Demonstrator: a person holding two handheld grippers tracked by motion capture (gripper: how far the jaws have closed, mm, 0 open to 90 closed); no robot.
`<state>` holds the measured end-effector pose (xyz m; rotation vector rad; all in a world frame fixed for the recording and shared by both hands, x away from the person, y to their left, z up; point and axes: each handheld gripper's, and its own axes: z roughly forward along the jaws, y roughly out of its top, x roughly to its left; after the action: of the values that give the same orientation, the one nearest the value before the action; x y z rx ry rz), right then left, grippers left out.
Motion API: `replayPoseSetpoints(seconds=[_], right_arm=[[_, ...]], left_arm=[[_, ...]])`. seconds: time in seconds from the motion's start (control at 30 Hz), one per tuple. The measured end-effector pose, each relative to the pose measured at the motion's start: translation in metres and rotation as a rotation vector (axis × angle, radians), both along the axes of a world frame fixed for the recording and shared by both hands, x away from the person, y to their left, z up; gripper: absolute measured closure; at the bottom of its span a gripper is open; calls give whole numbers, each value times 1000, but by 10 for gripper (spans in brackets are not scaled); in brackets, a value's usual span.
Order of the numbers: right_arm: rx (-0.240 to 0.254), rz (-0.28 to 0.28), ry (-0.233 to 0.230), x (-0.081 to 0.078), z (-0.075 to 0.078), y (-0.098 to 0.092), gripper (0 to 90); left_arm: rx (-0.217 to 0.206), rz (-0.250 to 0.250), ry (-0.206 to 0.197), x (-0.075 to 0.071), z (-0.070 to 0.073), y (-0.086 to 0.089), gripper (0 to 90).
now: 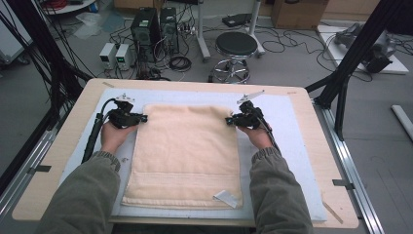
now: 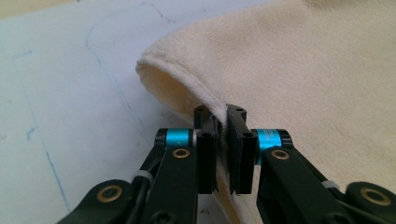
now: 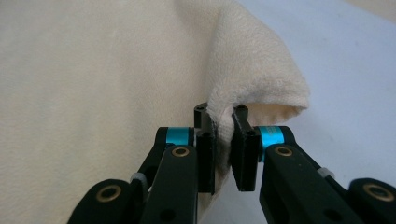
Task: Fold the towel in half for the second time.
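Your forearms reach forward side by side, your left gripper (image 1: pixel 144 117) and right gripper (image 1: pixel 228 120) turned inward toward each other, both jaws clamped tight.

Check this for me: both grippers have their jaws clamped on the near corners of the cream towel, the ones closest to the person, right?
Not quite. The left gripper and the right gripper are indeed clamped on the cream towel, but on its far corners, the ones away from the person. The high view shows this; the near edge with the white label lies untouched.
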<state>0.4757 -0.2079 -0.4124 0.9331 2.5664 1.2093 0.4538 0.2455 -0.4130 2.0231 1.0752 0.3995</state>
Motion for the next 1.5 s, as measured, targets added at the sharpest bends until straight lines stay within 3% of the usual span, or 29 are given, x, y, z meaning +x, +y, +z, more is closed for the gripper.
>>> replayPoseSetpoints(seconds=[0.2, 0.33, 0.43, 0.53, 0.67, 0.77, 0.87, 1.03, 1.2, 1.3, 1.5], right_arm=[[16, 52, -73, -24, 27, -2, 823], [-15, 120, -82, -49, 41, -2, 822], [-40, 166, -88, -73, 51, 1, 822], [-57, 199, -77, -92, 48, 3, 822], [-43, 194, -44, -108, 27, -2, 818], [-71, 198, -3, -115, 16, -2, 789], [-85, 194, -8, -117, 17, -2, 760], [-109, 174, 20, -117, 16, -8, 672], [-115, 143, 2, -121, 23, -16, 588], [-92, 110, -16, -122, 29, -25, 526], [-80, 72, -57, -118, 34, -33, 449]], left_arm=[[-4, -57, -80, -23, 23, 4, 832], [4, -101, -119, -52, 30, 10, 832], [20, -130, -148, -79, 26, 12, 832], [24, -162, -144, -102, 18, 13, 831], [30, -190, -138, -121, 8, 13, 822], [26, -193, -122, -127, 1, 16, 807], [16, -180, -106, -130, -5, 22, 793], [21, -166, -90, -134, -8, 27, 725], [34, -166, -107, -136, -1, 27, 648], [34, -167, -120, -136, 5, 27, 609], [45, -139, -141, -131, 19, 33, 505]])
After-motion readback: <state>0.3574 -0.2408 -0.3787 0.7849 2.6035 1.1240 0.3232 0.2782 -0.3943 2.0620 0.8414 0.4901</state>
